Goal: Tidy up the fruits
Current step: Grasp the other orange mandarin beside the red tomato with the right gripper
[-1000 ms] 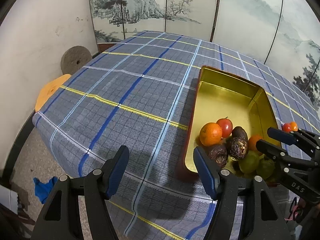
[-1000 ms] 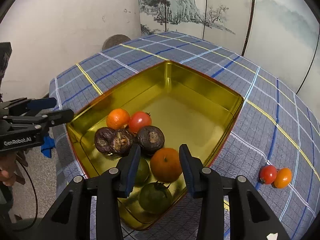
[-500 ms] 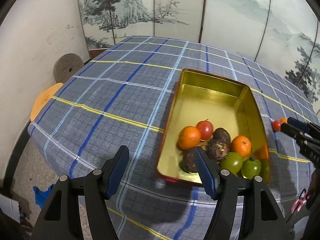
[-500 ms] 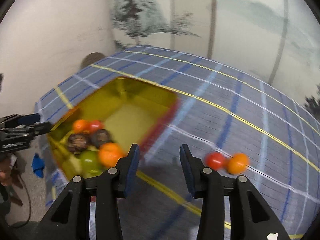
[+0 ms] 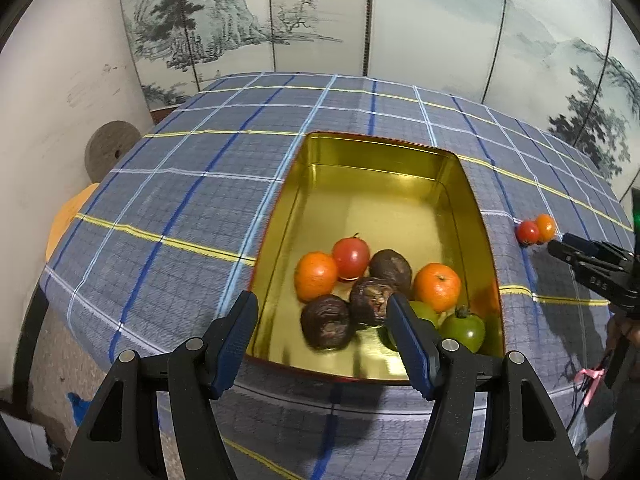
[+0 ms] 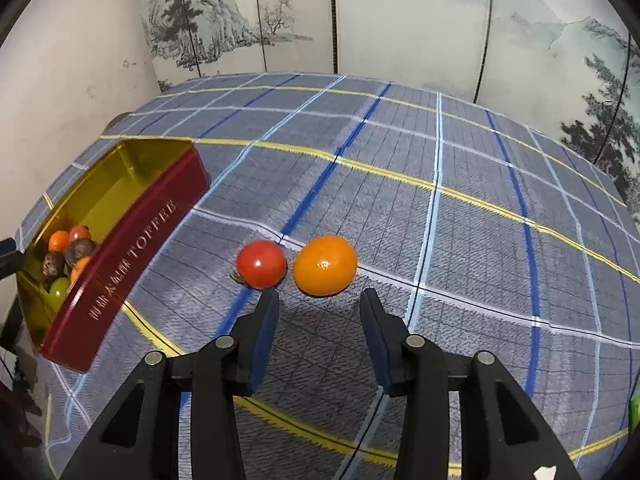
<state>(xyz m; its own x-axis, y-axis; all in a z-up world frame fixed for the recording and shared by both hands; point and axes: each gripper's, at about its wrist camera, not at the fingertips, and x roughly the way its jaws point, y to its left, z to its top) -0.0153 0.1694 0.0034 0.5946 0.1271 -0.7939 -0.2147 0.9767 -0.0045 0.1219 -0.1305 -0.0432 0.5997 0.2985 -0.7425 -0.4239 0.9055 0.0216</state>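
At the far left, a round grey disc (image 5: 109, 151) is seen leaning against the white wall beside the table (image 5: 192, 184), which is covered by a blue-grey plaid cloth. The left tool (image 5: 322, 322) is held released, its blue-padded jaws spread wide and nothing between them, just above the near end of the gold tin (image 5: 372, 164). Gathered in that near end are an orange (image 5: 316, 276), a red tomato (image 5: 351, 255), three dark wrinkled fruits (image 5: 328, 322), a second orange (image 5: 437, 286) and a green tomato (image 5: 464, 330); the far half of the tin is bare gold. On its red outer wall the word TOFFEE is printed. Further right, on the cloth and well apart from the tin, a loose red tomato (image 6: 261, 264) and a loose orange (image 6: 325, 265) are found side by side, touching or nearly so. The right tool (image 6: 318, 316) is held released just before them, jaws apart, roughly in line with the loose orange. A painted folding screen (image 6: 400, 20) is seen behind the table.
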